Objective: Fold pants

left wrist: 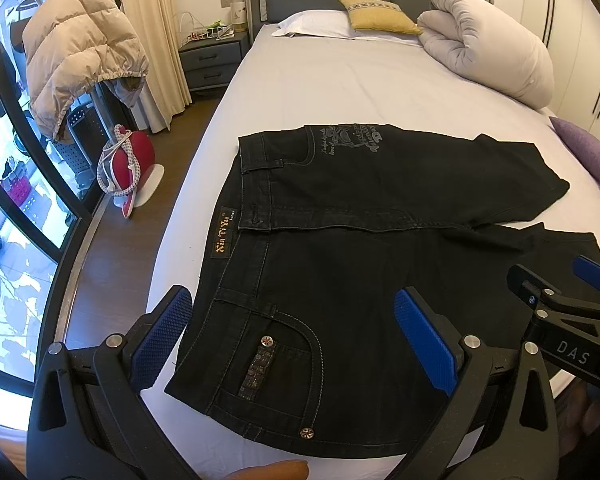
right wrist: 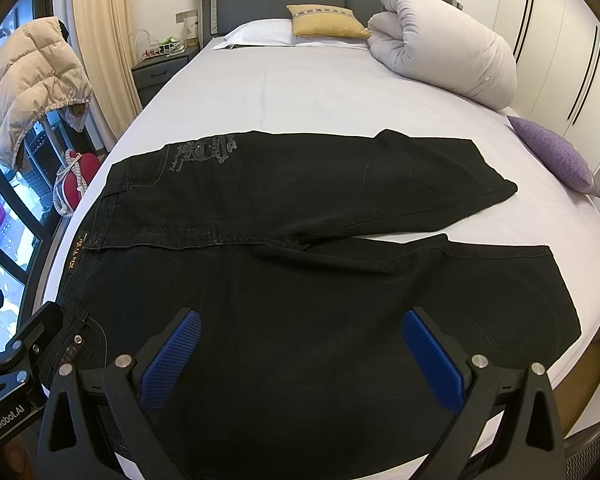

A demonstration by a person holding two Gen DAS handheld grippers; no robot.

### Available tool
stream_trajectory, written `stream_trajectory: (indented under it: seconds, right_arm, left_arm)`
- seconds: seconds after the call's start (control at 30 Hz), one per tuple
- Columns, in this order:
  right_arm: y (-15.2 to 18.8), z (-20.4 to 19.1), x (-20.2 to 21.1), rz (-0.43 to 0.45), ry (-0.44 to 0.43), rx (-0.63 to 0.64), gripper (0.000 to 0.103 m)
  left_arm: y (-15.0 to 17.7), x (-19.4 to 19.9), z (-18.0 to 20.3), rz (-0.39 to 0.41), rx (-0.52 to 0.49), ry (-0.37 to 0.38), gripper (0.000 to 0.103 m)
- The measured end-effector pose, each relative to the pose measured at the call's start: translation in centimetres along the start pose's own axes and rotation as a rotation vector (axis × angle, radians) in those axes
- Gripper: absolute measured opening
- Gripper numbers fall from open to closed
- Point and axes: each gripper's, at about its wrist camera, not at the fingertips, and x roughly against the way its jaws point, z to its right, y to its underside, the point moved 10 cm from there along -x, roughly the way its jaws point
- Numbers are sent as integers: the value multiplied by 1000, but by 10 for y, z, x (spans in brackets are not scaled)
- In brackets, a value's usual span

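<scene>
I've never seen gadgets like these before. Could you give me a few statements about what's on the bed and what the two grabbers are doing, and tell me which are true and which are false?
1. The black pants lie spread on the bed. True.
2. The left gripper is clamped on the waistband. False: its jaws stand wide apart, holding nothing.
3. The right gripper is open over the near leg. True.
4. The pants are already folded in half. False: both legs lie side by side, unfolded.
5. A yellow cushion sits near the headboard. True.
6. The purple cushion rests on the pants. False: it lies apart, at the bed's edge.
</scene>
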Motion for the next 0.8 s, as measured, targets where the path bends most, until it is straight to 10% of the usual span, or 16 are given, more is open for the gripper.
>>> stream_trajectory:
  seconds: [0.8]
  right_arm:
    - [6,-3,-4,-5,-2,2,103]
  left_arm:
    - [2,-2,-1,-5,-1,0,103]
